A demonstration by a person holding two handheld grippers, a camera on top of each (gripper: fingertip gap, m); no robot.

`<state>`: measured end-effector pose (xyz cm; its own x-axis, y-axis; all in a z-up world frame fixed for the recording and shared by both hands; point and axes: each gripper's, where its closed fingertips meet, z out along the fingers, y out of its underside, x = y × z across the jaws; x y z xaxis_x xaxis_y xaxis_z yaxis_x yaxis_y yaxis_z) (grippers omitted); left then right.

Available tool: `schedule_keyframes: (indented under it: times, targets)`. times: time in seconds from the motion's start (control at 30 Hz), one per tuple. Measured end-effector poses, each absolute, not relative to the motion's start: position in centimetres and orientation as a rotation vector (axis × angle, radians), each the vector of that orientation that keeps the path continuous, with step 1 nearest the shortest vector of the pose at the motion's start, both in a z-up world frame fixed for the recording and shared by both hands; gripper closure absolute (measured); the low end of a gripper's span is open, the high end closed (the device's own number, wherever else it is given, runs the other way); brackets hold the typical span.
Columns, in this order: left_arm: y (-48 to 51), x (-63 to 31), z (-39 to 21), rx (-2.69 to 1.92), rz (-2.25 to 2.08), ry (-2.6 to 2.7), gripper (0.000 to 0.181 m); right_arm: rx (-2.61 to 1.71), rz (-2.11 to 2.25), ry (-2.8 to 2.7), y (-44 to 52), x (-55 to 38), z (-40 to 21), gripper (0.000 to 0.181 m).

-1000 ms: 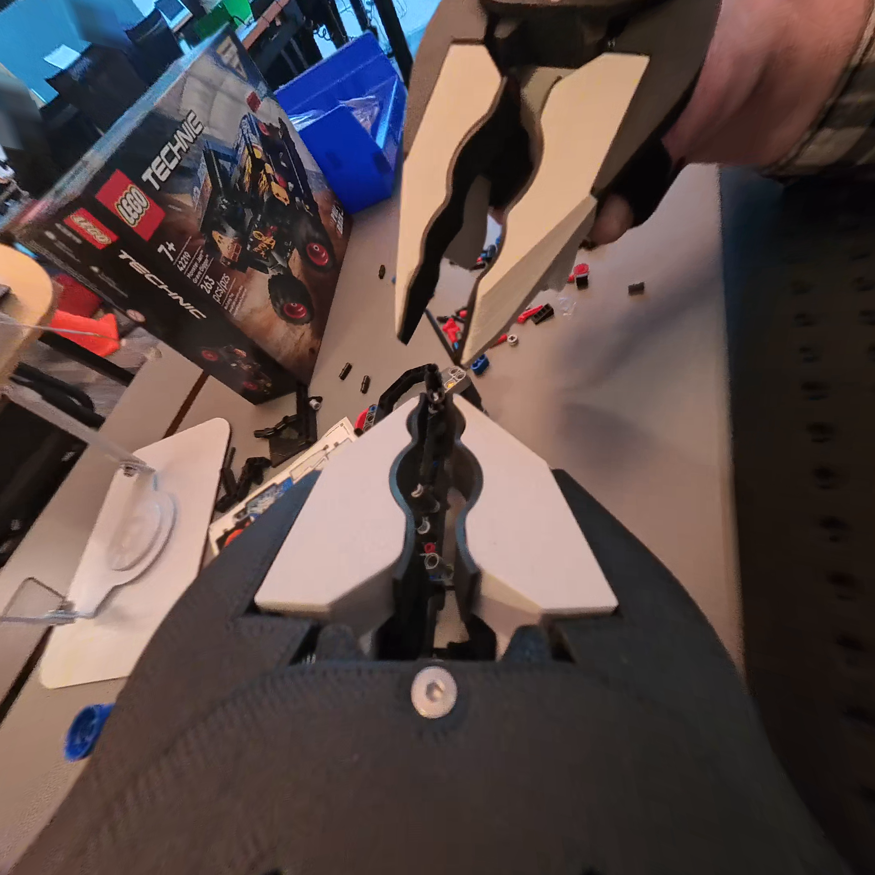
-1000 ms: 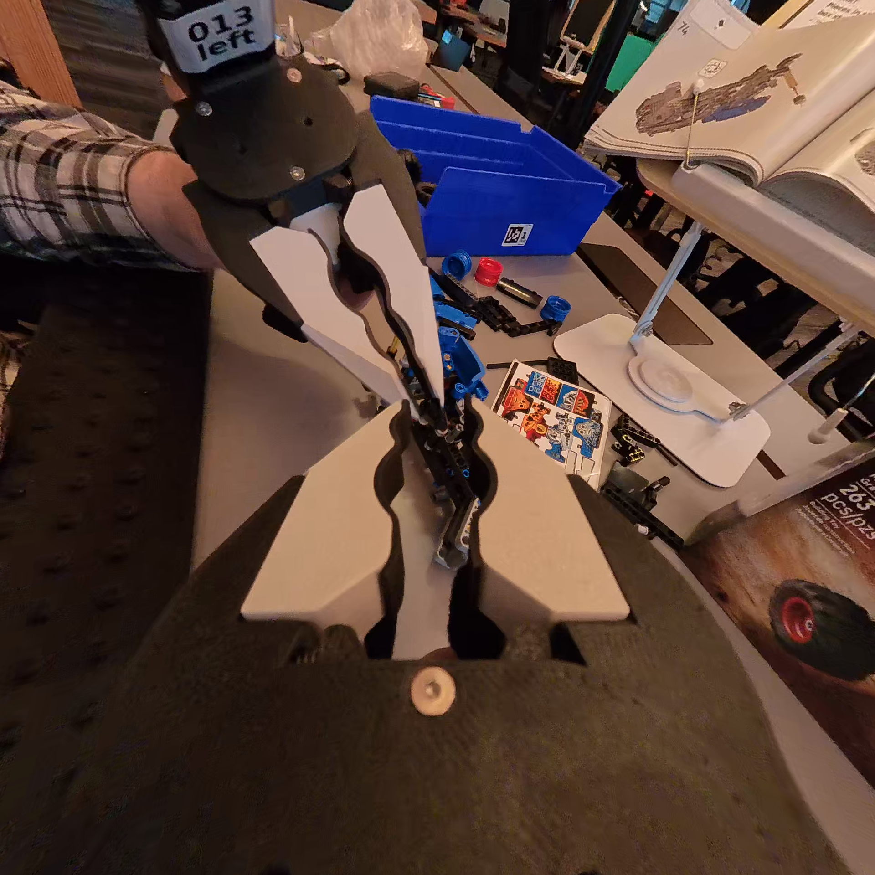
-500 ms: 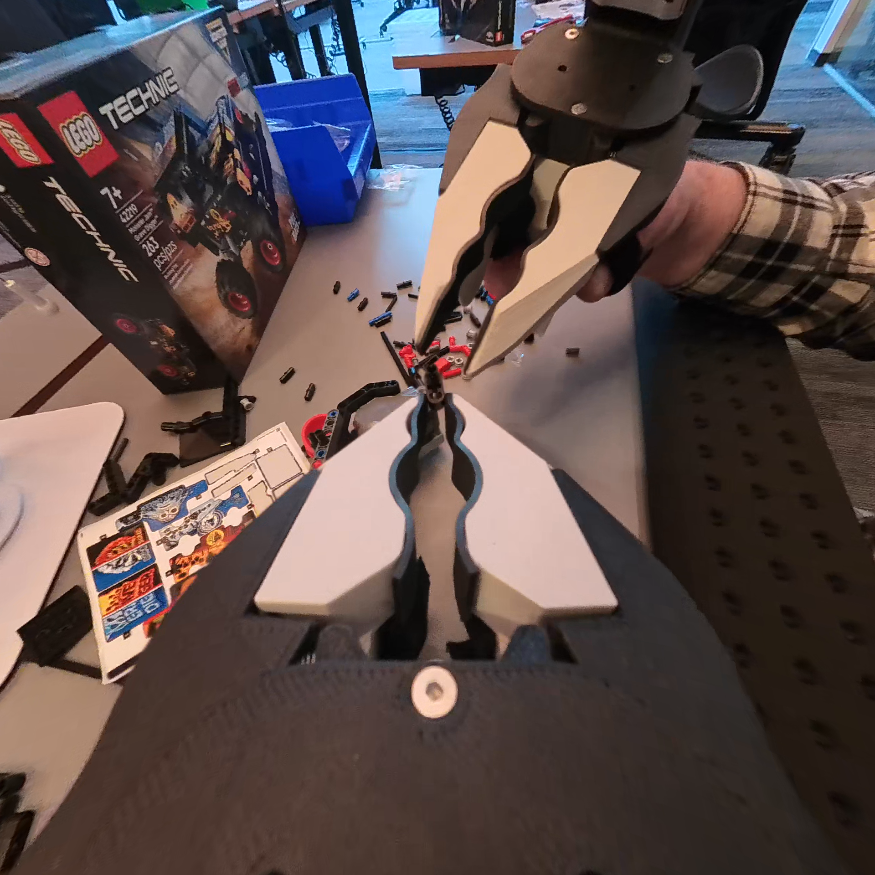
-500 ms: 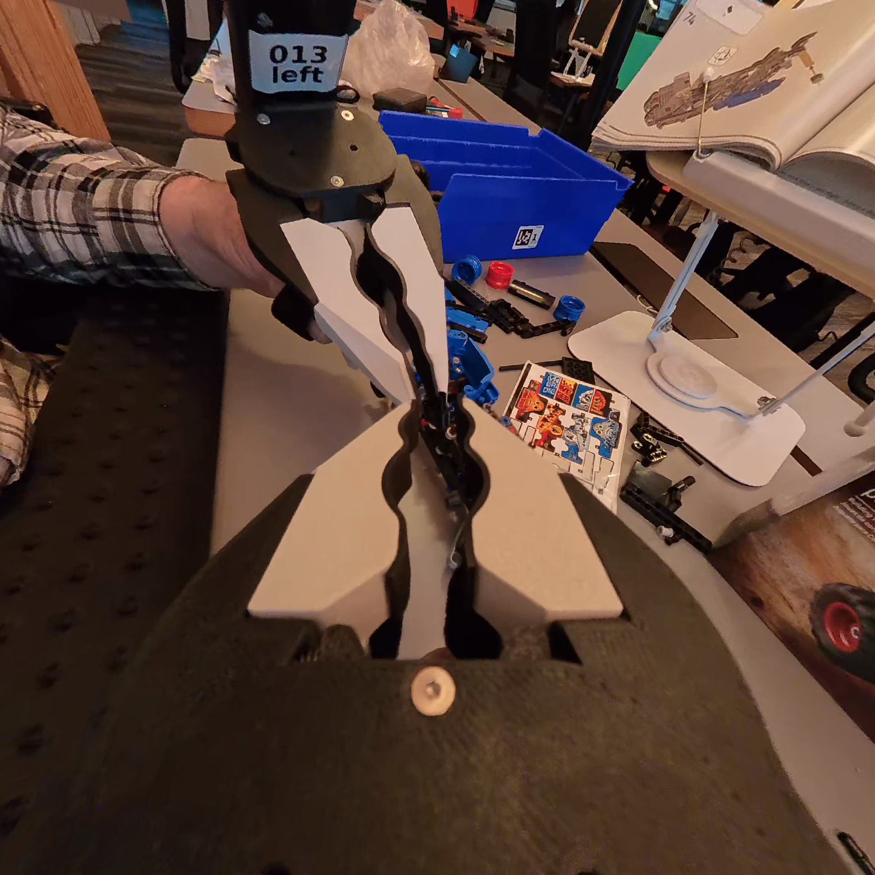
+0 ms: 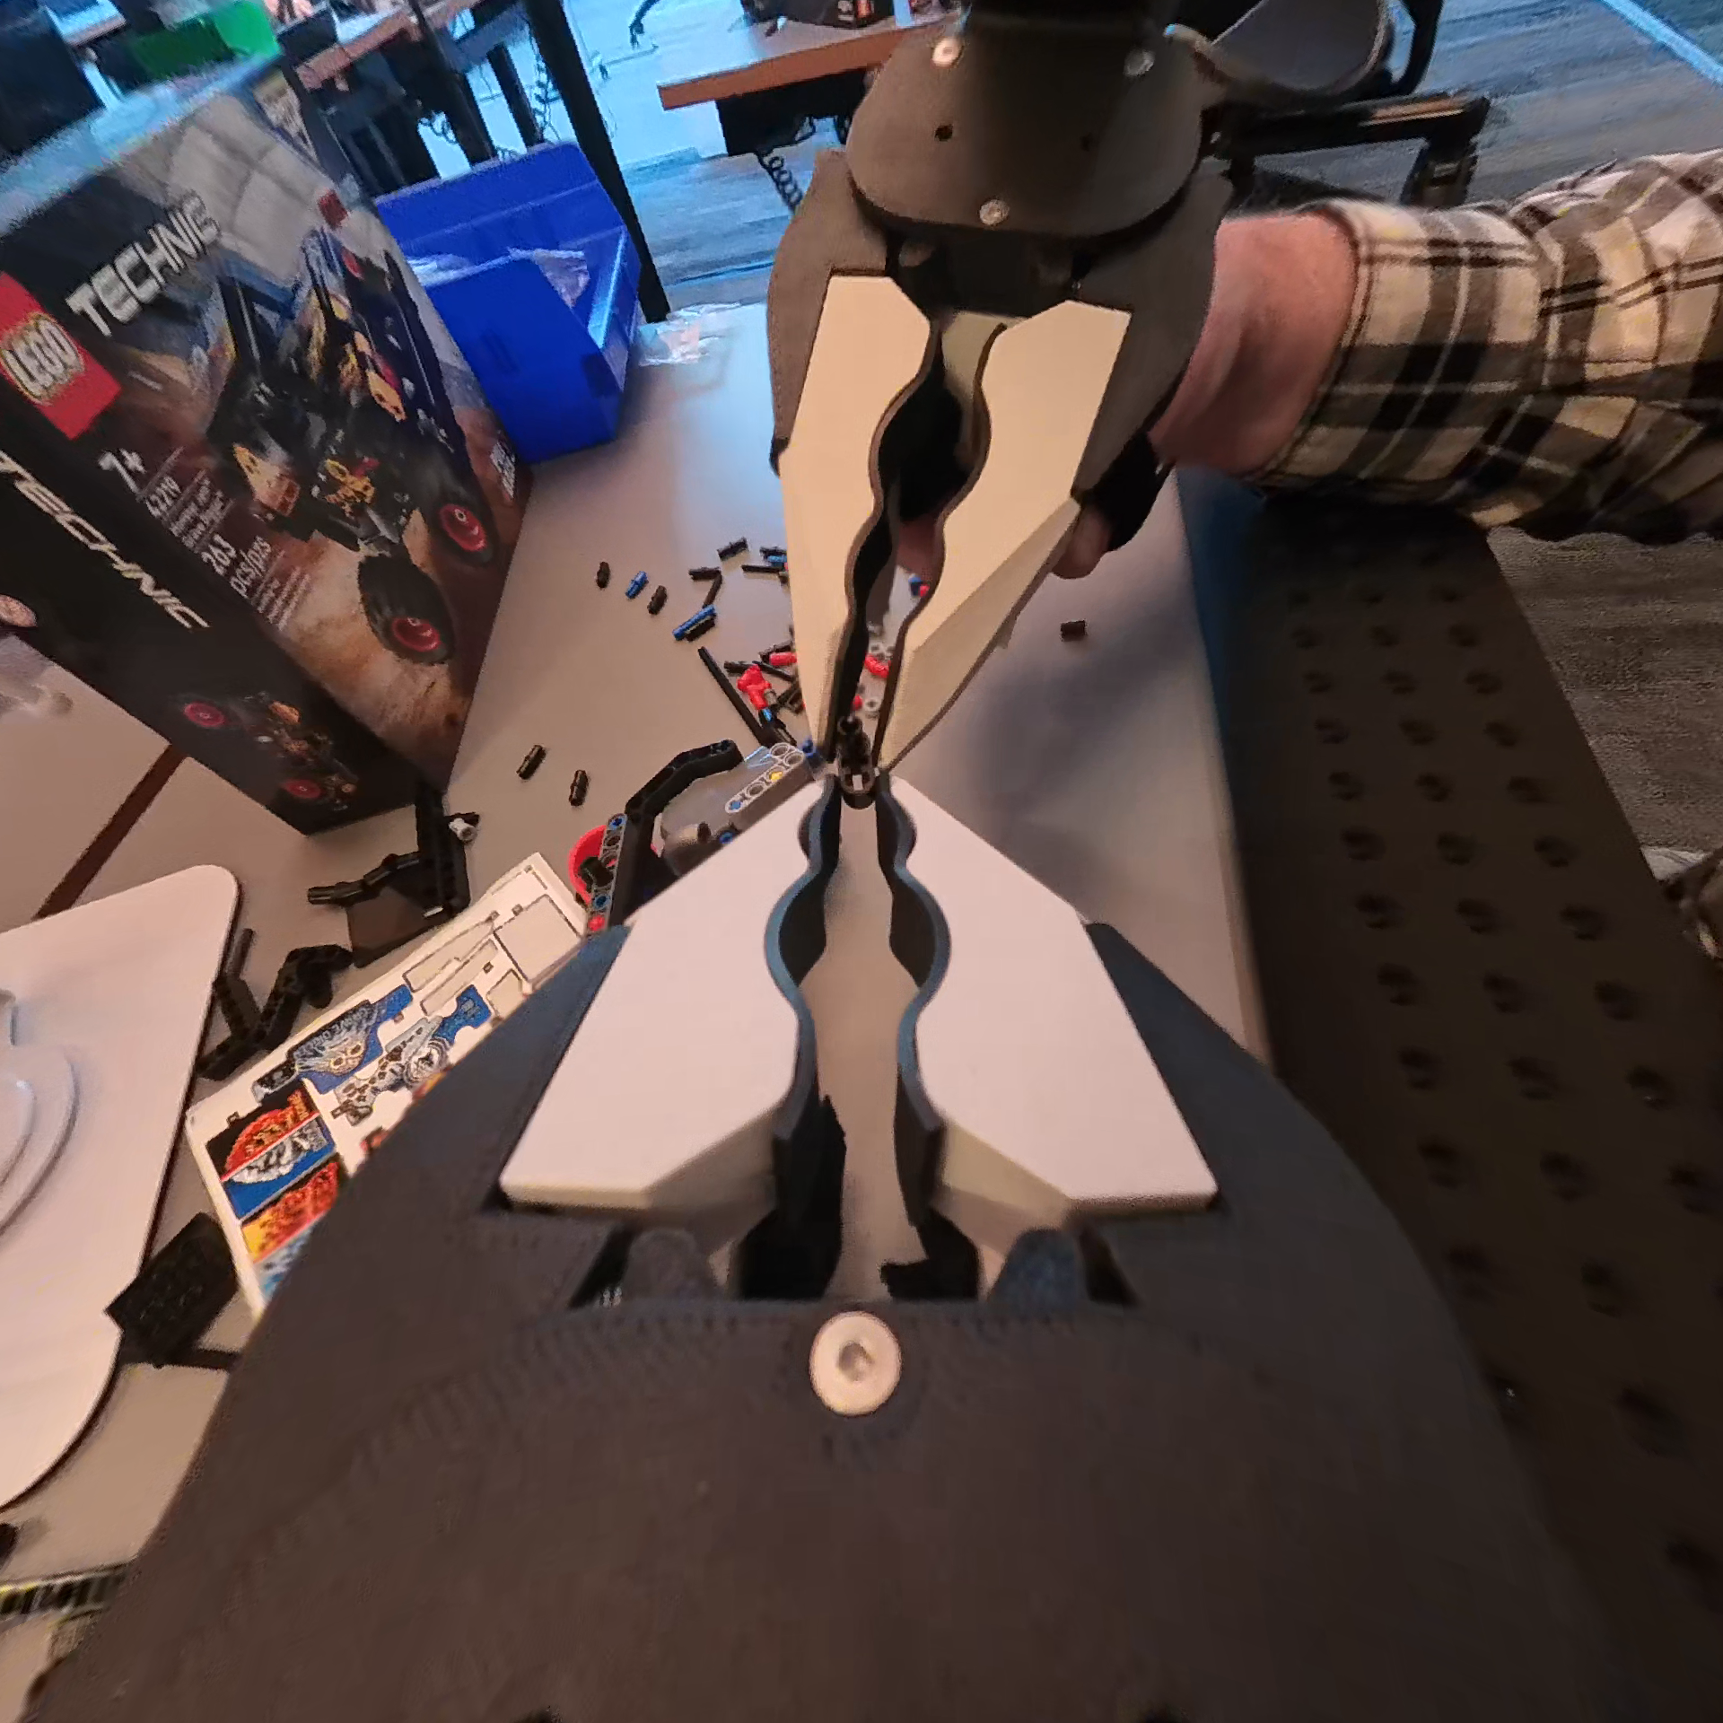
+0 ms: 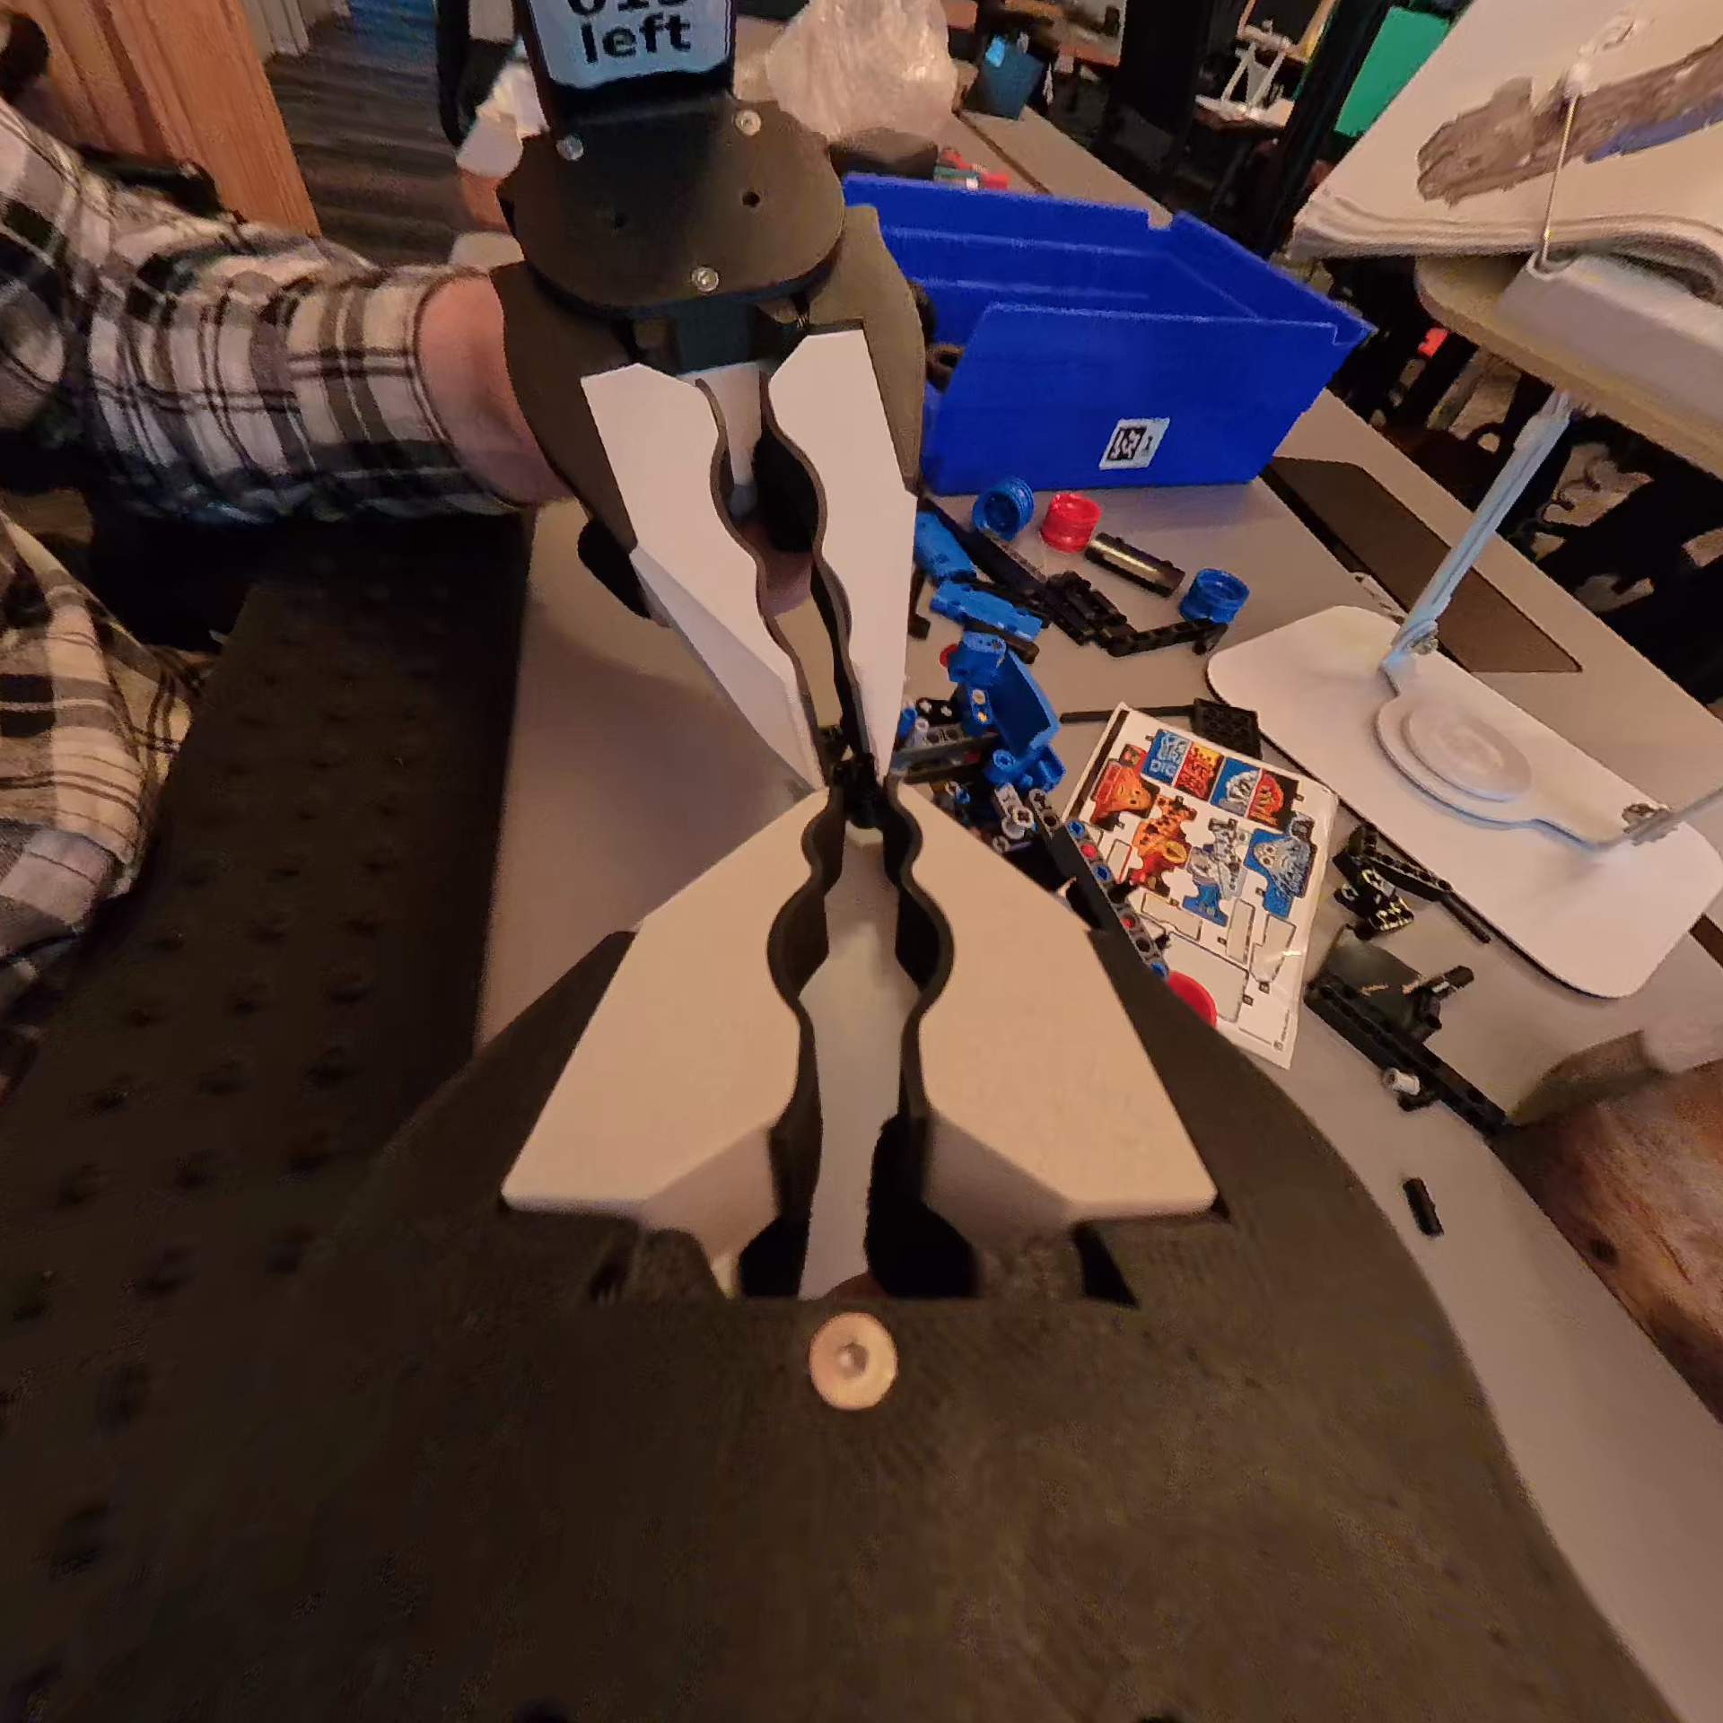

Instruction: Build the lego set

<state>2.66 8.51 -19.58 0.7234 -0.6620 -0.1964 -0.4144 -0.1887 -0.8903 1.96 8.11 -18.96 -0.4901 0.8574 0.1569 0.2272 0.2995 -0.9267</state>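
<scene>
Pinching one black piece [image 5: 853, 766] tip-to-tip: left tongs [image 5: 856, 792], right tongs [image 6: 856, 800] (both clamped).

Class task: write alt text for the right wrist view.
Two grippers, right and left, meet tip to tip over a grey table, pinching a small black piece. Behind lie loose Lego parts, a sticker sheet and a blue bin.

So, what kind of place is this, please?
Probably a shared workshop or lab room, not a home: a grey work table strewn with loose parts, a blue parts bin on it, and more desks behind.
</scene>
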Motion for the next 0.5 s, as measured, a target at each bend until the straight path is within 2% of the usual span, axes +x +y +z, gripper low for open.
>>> schedule_keyframes:
  times: [0.17, 0.33, 0.5]
  targets:
    - [7.1, 1.1, -19.1, -1.814, -0.222, 0.914, 0.163, -0.975, 1.227, -1.866, 8.2, 1.7, -18.5, 0.176]
    - [5.7, -3.4, -17.6, -1.818, -0.195, 0.839, 0.16, -1.0, 1.244, -1.852, 8.5, 1.6, -18.6, 0.176]
    - [4.8, -5.8, -20.1, -1.945, -0.168, 0.85, 0.158, -1.019, 1.247, -1.855, 8.6, 1.5, -19.0, 0.175]
